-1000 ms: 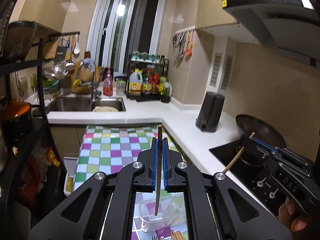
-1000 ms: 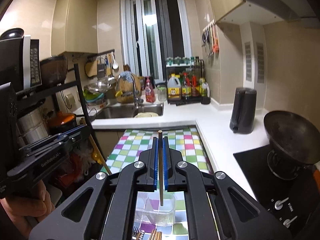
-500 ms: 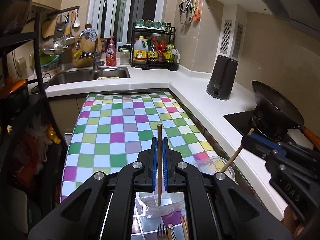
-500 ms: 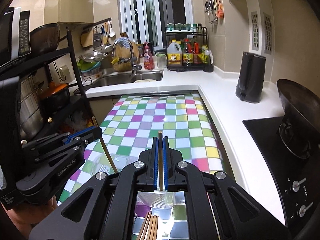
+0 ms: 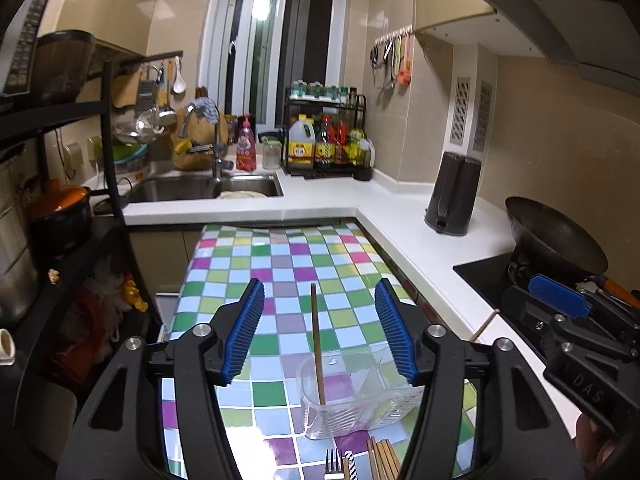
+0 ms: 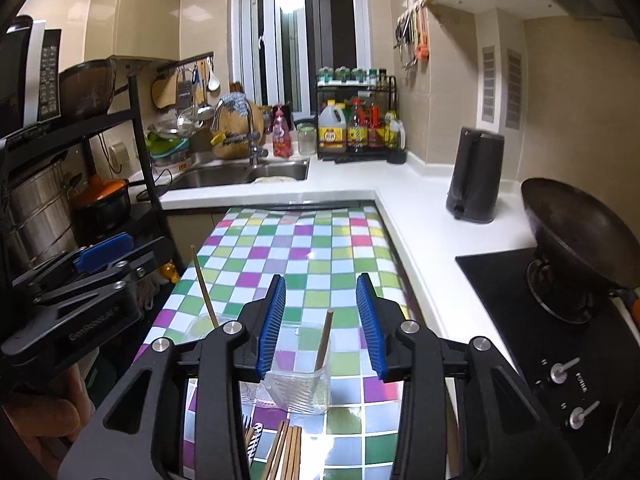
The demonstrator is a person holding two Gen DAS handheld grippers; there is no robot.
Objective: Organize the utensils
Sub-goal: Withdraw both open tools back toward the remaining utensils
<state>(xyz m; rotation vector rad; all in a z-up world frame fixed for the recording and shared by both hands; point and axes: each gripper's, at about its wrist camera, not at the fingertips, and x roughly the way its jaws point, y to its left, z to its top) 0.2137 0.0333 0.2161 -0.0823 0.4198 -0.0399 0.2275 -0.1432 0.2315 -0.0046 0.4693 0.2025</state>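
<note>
My left gripper is opening. A wooden chopstick stands free between its blue pads, its lower end in a clear plastic container on the checkered table. My right gripper is opening too, with another chopstick leaning loose between its pads in a clear container. Neither stick touches a pad. In the right wrist view the left gripper sits to the left by its chopstick. Loose chopsticks, a fork and a striped handle lie at the near edge.
The checkered tablecloth runs away from me to a white counter. On the right are a black kettle, a wok and the stove knobs. A black rack with pots stands left, and the sink is behind.
Both grippers were shut on their chopsticks; now both sets of jaws stand apart and the chopsticks rest in the clear containers. Both views tipped down, then came back up.
</note>
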